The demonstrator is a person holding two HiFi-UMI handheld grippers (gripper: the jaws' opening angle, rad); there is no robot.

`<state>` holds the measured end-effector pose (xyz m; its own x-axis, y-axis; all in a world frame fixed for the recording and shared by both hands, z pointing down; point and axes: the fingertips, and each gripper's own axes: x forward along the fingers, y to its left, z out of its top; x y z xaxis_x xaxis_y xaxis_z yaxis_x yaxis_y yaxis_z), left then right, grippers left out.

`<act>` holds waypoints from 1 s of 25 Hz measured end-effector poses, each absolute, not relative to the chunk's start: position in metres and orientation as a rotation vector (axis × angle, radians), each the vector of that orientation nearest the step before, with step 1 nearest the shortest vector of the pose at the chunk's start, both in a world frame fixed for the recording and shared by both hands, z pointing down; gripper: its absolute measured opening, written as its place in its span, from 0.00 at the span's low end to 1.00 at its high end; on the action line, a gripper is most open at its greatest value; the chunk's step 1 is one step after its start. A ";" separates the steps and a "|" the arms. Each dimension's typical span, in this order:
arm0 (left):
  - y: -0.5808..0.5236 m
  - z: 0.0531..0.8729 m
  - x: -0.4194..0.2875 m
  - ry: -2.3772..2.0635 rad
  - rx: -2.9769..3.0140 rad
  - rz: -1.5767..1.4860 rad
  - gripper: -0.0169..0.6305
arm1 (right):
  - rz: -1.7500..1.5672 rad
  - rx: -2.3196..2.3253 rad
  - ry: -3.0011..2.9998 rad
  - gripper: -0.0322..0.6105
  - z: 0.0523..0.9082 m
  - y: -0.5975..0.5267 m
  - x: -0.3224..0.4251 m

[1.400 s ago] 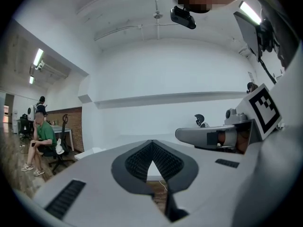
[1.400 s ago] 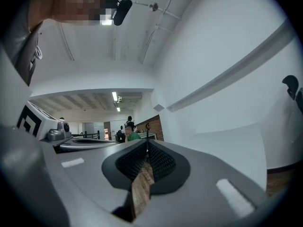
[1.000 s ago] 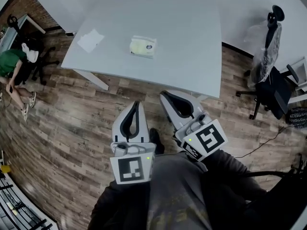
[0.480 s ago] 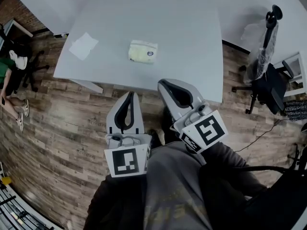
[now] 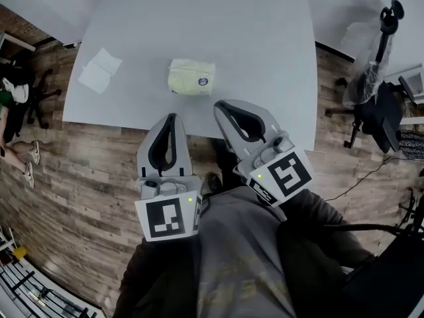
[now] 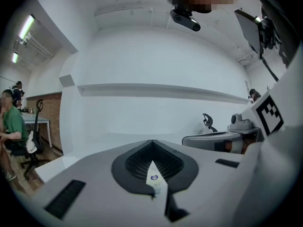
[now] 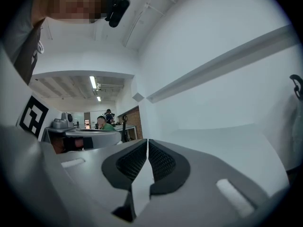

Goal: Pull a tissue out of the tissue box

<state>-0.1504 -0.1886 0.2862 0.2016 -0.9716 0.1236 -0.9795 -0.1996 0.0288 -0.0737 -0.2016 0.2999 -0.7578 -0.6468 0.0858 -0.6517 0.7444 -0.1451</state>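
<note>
A pale yellow tissue pack [image 5: 191, 77] lies on the light grey table [image 5: 265, 38], a little in from its near edge. One loose white tissue [image 5: 99, 70] lies flat near the table's left side. My left gripper [image 5: 171, 117] hovers over the near edge, just short of the pack, jaws together and holding nothing. My right gripper [image 5: 221, 105] is over the table to the right of the pack, also shut and holding nothing. In the left gripper view the left gripper [image 6: 151, 142] shows a sliver of the pack [image 6: 153, 178] through the slit behind its tips. In the right gripper view the right gripper [image 7: 147, 142] points over bare tabletop.
A black office chair [image 5: 372, 108] wrapped partly in plastic stands on the wood floor to the right of the table. At the left edge a seated person's legs [image 5: 20, 156] and another chair [image 5: 36, 98] show. A second white table [image 5: 40, 5] adjoins at the upper left.
I have come closer to the table. Both grippers have moved forward from over the floor to the table's near edge, and the tissue pack now lies just ahead of them. Jaws stay shut.
</note>
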 end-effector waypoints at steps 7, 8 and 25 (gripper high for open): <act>-0.254 0.339 -0.140 -1.833 2.269 0.194 0.02 | 0.344 1.045 -2.833 0.08 0.350 -0.264 -0.075; -0.262 0.347 -0.140 -1.826 2.257 0.201 0.02 | 0.341 1.037 -2.823 0.09 0.357 -0.272 -0.076; -0.326 0.422 -0.146 -1.755 2.148 0.307 0.02 | 0.194 0.928 -2.609 0.15 0.460 -0.332 -0.090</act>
<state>-0.1459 -0.3261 0.4222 0.2100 -0.9006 0.3805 -0.9763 -0.1726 0.1303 -0.0903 -0.3315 0.4600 -0.7174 -0.5829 0.3815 -0.6329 0.7742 -0.0073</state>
